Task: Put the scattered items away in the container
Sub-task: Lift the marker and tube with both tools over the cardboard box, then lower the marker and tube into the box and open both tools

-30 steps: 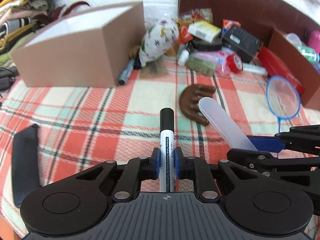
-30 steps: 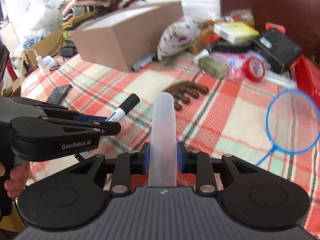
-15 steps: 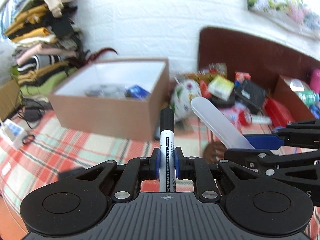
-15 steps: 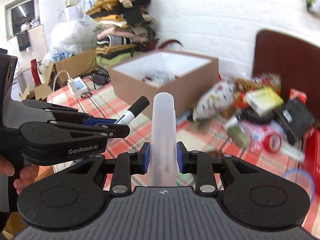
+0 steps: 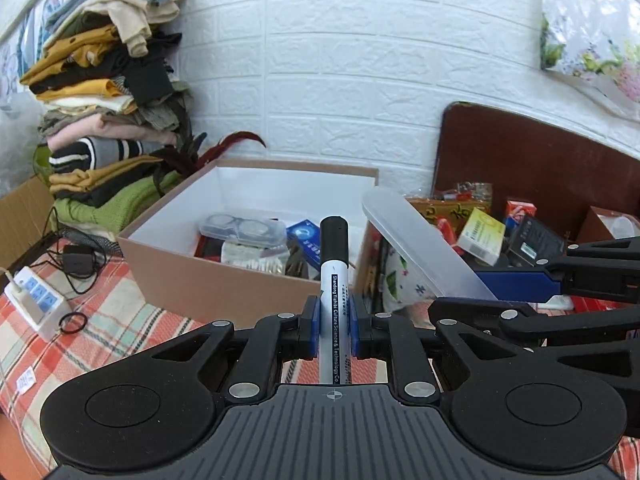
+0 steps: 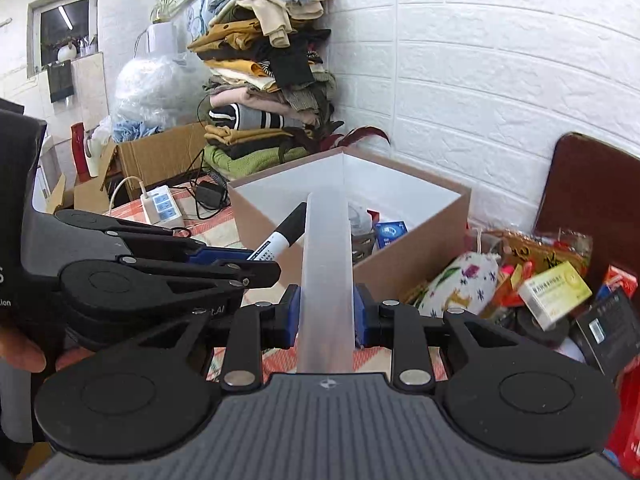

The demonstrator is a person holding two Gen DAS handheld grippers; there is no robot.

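Note:
My left gripper [image 5: 334, 314] is shut on a black-capped marker [image 5: 334, 264] that points toward the open brown cardboard box [image 5: 168, 256]. My right gripper [image 6: 326, 314] is shut on a long translucent plastic case [image 6: 328, 264], whose tip reaches the box [image 6: 416, 256] near its front wall. The case [image 5: 420, 240] and the right gripper [image 5: 552, 284] show at the right of the left wrist view. The marker [image 6: 280, 236] and the left gripper [image 6: 224, 258] show at the left of the right wrist view. The box holds several items, among them a clear case and a blue packet [image 5: 308, 240].
A pile of packets, boxes and a floral pouch [image 6: 460, 288] lies right of the box on the plaid cloth [image 5: 100, 344]. A power strip [image 5: 34, 296] with cables lies to the left. A stack of folded clothes [image 5: 104, 112] stands behind, against the white brick wall.
Both grippers have risen and moved toward the box with their items still held. The view went from the plaid cloth up to the box's open top, now closer.

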